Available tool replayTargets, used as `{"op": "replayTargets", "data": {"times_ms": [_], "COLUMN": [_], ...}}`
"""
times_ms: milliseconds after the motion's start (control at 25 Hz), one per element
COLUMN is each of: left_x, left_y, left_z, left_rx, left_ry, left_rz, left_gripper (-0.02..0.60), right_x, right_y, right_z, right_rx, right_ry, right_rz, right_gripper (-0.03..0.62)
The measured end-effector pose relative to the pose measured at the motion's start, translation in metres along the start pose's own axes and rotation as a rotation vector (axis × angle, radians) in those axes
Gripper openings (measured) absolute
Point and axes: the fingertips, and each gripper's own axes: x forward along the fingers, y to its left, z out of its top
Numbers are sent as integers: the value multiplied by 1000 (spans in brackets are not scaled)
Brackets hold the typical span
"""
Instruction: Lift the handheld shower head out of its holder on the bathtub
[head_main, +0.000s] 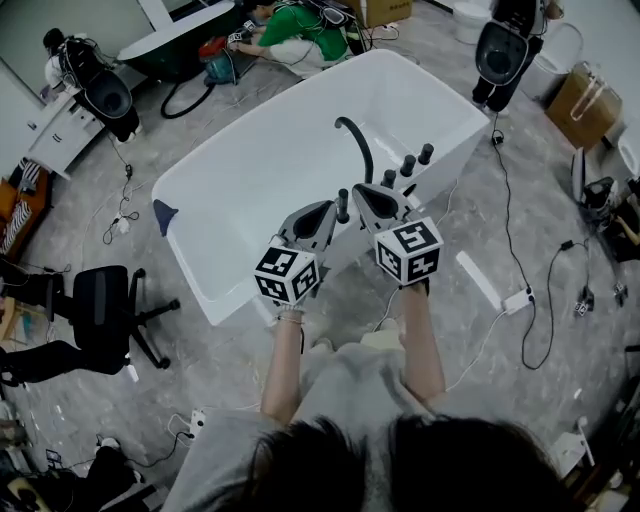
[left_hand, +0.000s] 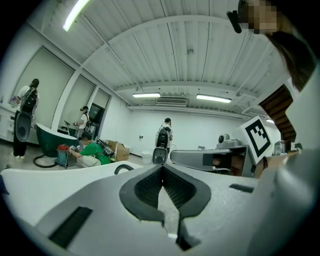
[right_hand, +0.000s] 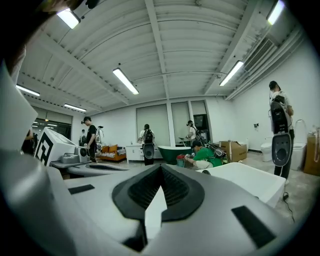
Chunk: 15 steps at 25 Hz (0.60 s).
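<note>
A white bathtub fills the middle of the head view. On its near rim stand a curved black spout and several short black upright fittings; one slim black piece rises between my two grippers. Which of them is the shower head I cannot tell. My left gripper and right gripper hover side by side just short of that rim, both shut and holding nothing. The left gripper view shows shut pads and the spout's arch. In the right gripper view the jaws are shut too.
A black office chair stands at the left, with cables and a white power strip on the floor at the right. A person in green crouches beyond the tub near a dark green tub. Other people with equipment stand around.
</note>
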Motion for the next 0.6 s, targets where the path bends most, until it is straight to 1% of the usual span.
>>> {"op": "replayTargets", "data": {"times_ms": [160,240,320,480,600], "left_x": [13,20,24,29,39], "left_y": [-5,-7,-6,-6,-15], "left_z": [-11,-17,-20,-20,-28], "left_rx": [-34,-33,-30,-62,-73], "left_ry": [1,-5,-26,-101,-110], "left_rz": [77,112,154,246,283], "left_gripper": [5,5,5,5,5], "right_x": [4,5,7,8,6], "right_y": [-19,-27,-32,-41,-55], "right_z": [-9,-13,-17,-23,-27], "right_rx": [3,-2,-13,-44,-38], "right_ry": [25,31,37,53,59], "right_rz": [74,110,146,209,239], "right_gripper": [0,-2,-1,0,0]}}
